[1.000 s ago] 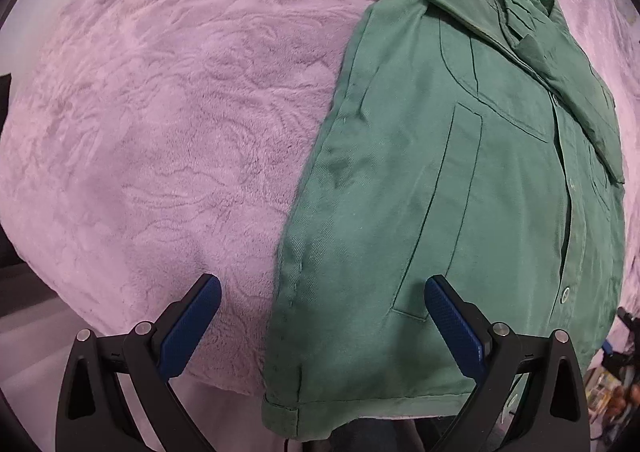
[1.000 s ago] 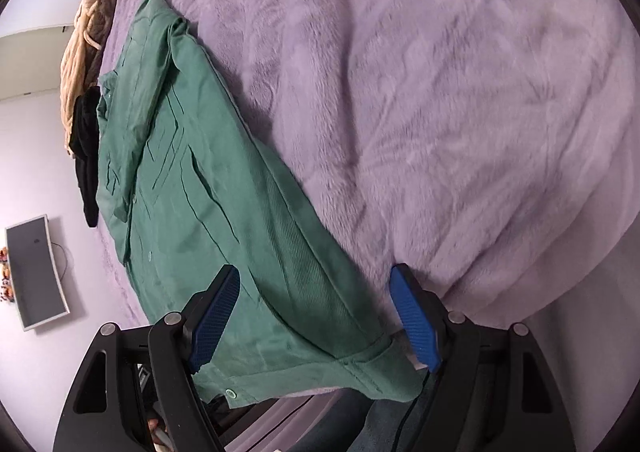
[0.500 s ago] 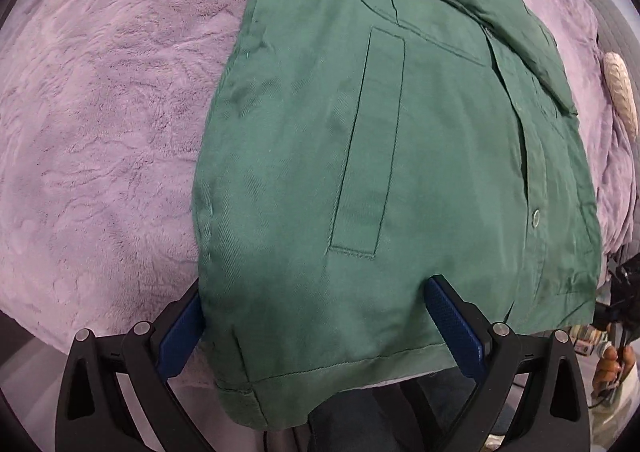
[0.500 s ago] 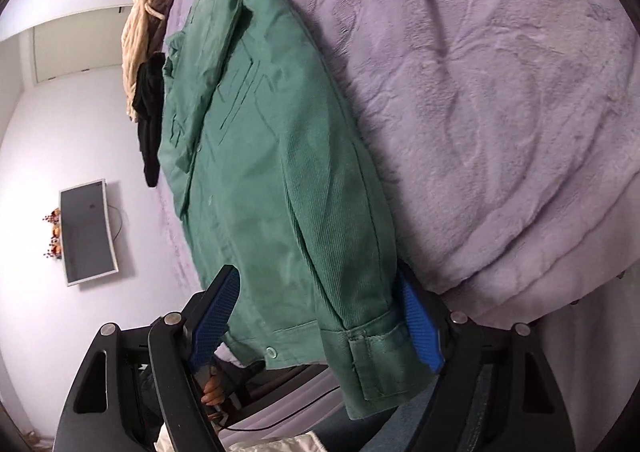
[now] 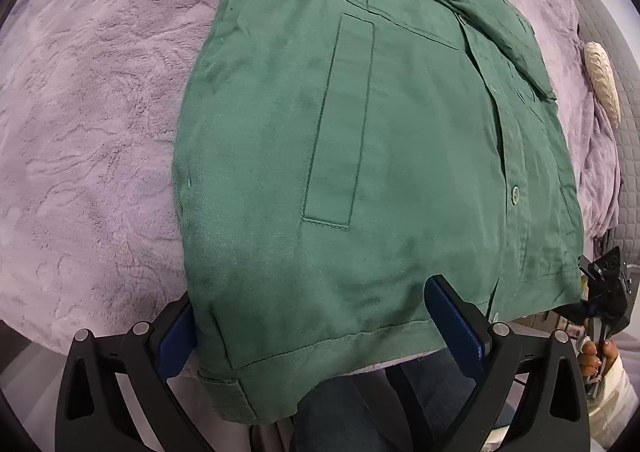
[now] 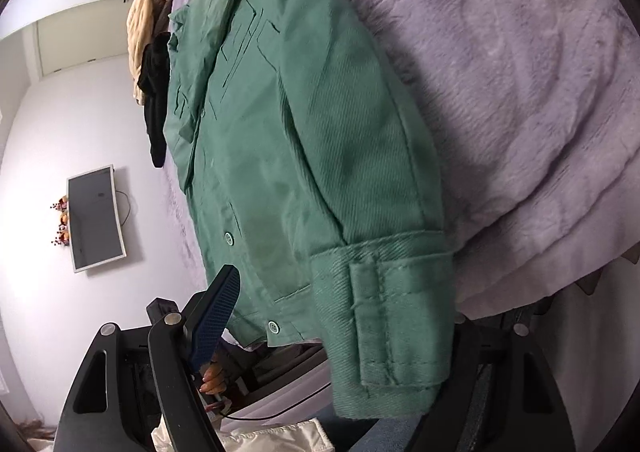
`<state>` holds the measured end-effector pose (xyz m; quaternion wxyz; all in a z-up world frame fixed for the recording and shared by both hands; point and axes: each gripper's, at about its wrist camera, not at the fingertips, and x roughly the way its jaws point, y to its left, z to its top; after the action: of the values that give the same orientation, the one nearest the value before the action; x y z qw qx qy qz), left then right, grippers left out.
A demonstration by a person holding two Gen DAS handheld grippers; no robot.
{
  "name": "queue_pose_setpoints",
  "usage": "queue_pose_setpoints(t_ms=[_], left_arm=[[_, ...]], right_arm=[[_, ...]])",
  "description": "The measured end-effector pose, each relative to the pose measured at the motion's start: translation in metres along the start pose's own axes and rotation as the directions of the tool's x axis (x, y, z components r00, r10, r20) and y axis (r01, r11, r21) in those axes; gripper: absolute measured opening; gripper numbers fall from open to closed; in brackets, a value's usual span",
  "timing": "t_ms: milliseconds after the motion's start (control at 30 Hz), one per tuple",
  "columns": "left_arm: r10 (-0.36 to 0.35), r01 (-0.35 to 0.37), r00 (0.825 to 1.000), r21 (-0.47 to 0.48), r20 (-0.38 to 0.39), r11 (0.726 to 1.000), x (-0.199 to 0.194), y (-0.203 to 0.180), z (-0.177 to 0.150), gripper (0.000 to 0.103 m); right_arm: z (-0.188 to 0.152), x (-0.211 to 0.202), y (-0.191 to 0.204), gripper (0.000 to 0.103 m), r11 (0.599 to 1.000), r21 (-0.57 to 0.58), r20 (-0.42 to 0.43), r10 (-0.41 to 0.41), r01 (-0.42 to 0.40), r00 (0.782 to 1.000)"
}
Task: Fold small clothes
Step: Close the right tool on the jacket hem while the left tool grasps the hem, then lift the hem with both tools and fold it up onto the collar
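Both grippers are closing in on the near hem of the green jacket (image 5: 360,156) on the purple blanket (image 5: 88,124): the left gripper (image 5: 320,328) released astride it, the right gripper (image 6: 340,316) just narrowing but not yet pinching the cuff (image 6: 388,316), ready to fold.

Both cameras sit close above the bed edge, looking down. Both see the green jacket (image 5: 360,156) (image 6: 288,156) filling the frame's middle.

Both claws have closed in over the green jacket's (image 5: 360,156) hem.
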<state>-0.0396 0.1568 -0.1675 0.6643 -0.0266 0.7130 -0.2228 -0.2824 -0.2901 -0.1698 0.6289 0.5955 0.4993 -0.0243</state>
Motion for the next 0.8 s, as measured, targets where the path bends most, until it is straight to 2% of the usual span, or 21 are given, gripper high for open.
queue_pose_setpoints(t_ms=[67,100,133,167,267,333,367,433,567,667,800], left_arm=[[0.000,0.000,1.000,0.007,-0.005,1.000,-0.002,-0.001,0.001,0.101],[0.013,-0.013,1.000,0.008,-0.008,1.000,-0.002,-0.002,0.000,0.098],[0.034,-0.034,0.999,0.003,-0.012,0.999,-0.001,-0.007,0.000,0.091],[0.062,-0.062,0.998,-0.007,-0.018,0.998,0.000,-0.006,0.000,0.087],[0.078,-0.078,0.997,-0.041,-0.012,0.996,0.002,-0.005,0.004,0.058],[0.057,-0.057,0.998,-0.043,0.002,0.997,-0.007,-0.002,0.004,0.018],[0.018,-0.017,1.000,-0.060,0.007,0.998,-0.012,0.002,0.005,0.013],[-0.096,0.099,0.995,-0.113,0.028,0.989,-0.027,0.013,0.006,0.011],[-0.258,0.274,0.960,-0.191,0.103,0.943,-0.059,0.024,0.016,0.011],[-0.324,0.362,0.927,-0.220,0.189,0.906,-0.083,0.025,0.034,0.011],[-0.353,0.435,0.881,-0.246,0.316,0.866,-0.108,0.013,0.082,0.011]], right_arm=[[-0.001,0.003,0.002,0.057,1.000,0.030,0.007,-0.005,0.005,1.000],[-0.002,0.004,0.001,0.034,0.998,0.050,0.006,-0.024,0.023,1.000],[-0.001,0.006,0.003,0.023,0.998,0.060,0.004,-0.032,0.031,0.999],[-0.001,0.008,0.007,0.023,0.998,0.056,0.005,-0.035,0.035,0.999],[0.002,0.010,0.026,0.019,0.999,0.016,-0.006,0.038,-0.038,0.999],[0.006,0.007,0.039,0.018,0.993,0.012,-0.008,0.118,-0.118,0.993],[0.009,0.004,0.046,0.017,0.987,0.009,-0.006,0.159,-0.159,0.987],[0.016,-0.002,0.061,0.017,0.974,-0.006,-0.003,0.224,-0.224,0.974],[0.045,-0.010,0.098,0.016,0.945,-0.049,0.003,0.323,-0.322,0.946],[0.073,-0.011,0.131,0.016,0.924,-0.093,0.004,0.373,-0.371,0.928],[0.125,-0.004,0.181,0.016,0.892,-0.175,-0.009,0.422,-0.417,0.907]])
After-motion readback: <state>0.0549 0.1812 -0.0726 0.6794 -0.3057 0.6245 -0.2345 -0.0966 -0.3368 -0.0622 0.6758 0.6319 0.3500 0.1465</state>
